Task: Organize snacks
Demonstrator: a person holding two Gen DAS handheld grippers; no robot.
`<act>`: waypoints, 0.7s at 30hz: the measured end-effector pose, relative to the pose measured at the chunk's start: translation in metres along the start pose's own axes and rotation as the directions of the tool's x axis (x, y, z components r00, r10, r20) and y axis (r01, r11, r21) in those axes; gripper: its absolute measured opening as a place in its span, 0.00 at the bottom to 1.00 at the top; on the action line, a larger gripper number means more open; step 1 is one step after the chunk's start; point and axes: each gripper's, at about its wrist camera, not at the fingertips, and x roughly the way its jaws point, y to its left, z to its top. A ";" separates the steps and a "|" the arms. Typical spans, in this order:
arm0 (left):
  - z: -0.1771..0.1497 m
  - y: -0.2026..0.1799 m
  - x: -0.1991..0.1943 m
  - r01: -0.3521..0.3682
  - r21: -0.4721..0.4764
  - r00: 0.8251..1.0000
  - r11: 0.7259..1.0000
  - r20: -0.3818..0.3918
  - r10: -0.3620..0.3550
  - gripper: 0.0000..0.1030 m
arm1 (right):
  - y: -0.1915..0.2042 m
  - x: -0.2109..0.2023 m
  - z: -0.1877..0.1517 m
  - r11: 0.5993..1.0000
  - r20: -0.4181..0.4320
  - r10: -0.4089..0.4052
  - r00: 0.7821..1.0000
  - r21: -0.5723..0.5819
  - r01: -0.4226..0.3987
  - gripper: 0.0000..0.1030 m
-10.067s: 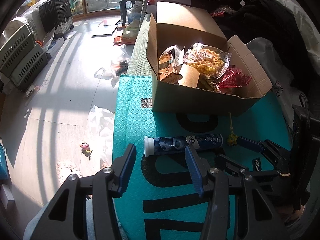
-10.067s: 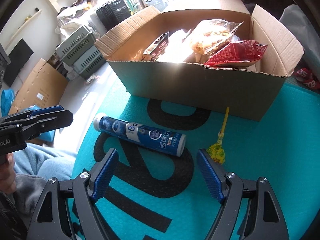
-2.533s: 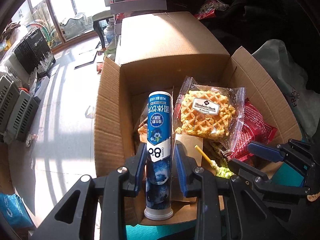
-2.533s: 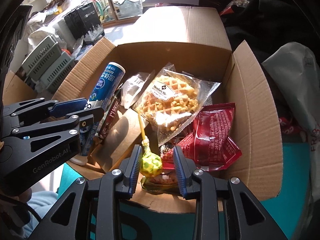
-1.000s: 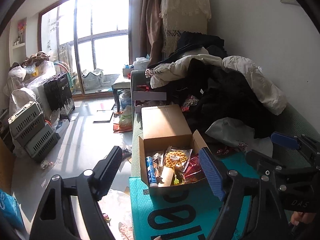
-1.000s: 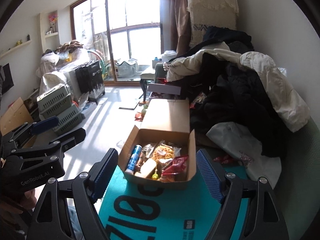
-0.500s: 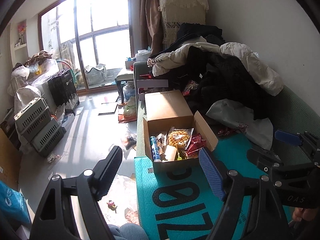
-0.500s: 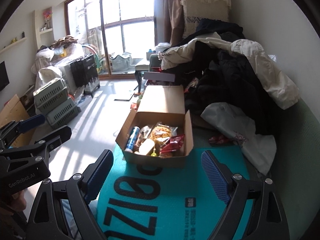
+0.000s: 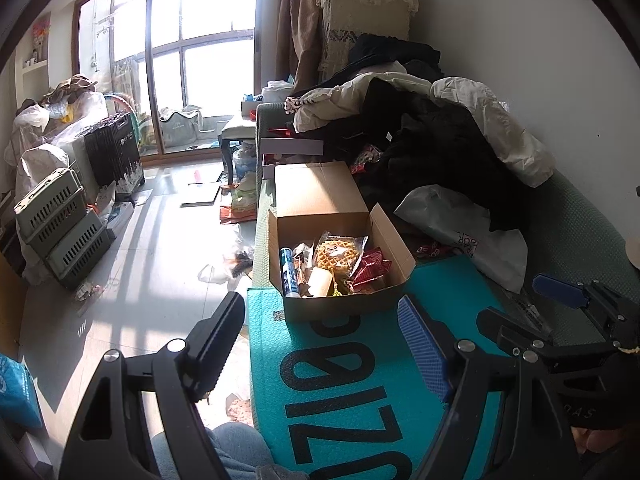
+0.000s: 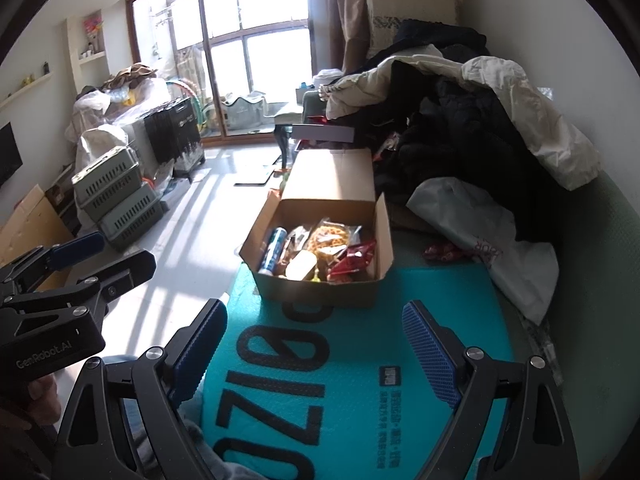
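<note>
While both tongs hang well back from the work, the left gripper [image 9: 320, 344] stands wide apart and holds nothing, and the right gripper [image 10: 316, 340] is spread just as wide, likewise bare (its blue ribbed pads [image 10: 428, 350] face inward). Beyond them lies a teal bubble-wrap mailer with big black lettering [image 10: 360, 344], and on its far end sits the open brown cardboard box [image 9: 340, 304]. Inside it lie a blue cylindrical tube [image 9: 287, 270] along the left wall, a clear packet of waffles [image 9: 338, 250] and a red foil packet [image 9: 370, 266].
</note>
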 end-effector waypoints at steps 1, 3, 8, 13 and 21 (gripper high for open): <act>0.000 -0.001 0.000 -0.002 0.000 1.000 1.000 0.000 0.002 0.76 | 0.000 0.001 0.000 1.000 -0.003 0.002 1.000 0.004 -0.002 0.88; -0.001 -0.001 0.001 -0.009 0.000 1.000 1.000 0.001 0.009 0.76 | -0.002 0.002 0.001 1.000 -0.006 0.004 1.000 0.010 -0.004 0.88; -0.002 0.003 0.008 -0.024 -0.003 1.000 1.000 -0.016 0.024 0.76 | -0.004 0.007 0.003 1.000 -0.009 0.002 1.000 0.009 -0.002 0.88; -0.001 0.004 0.012 -0.030 0.012 0.999 0.999 -0.017 0.030 0.76 | -0.005 0.015 0.003 1.000 -0.025 0.006 1.000 0.015 -0.006 0.88; 0.000 0.002 0.016 -0.013 -0.001 1.000 1.000 -0.024 0.013 0.76 | -0.007 0.017 0.005 1.000 -0.027 0.001 1.000 0.018 0.000 0.88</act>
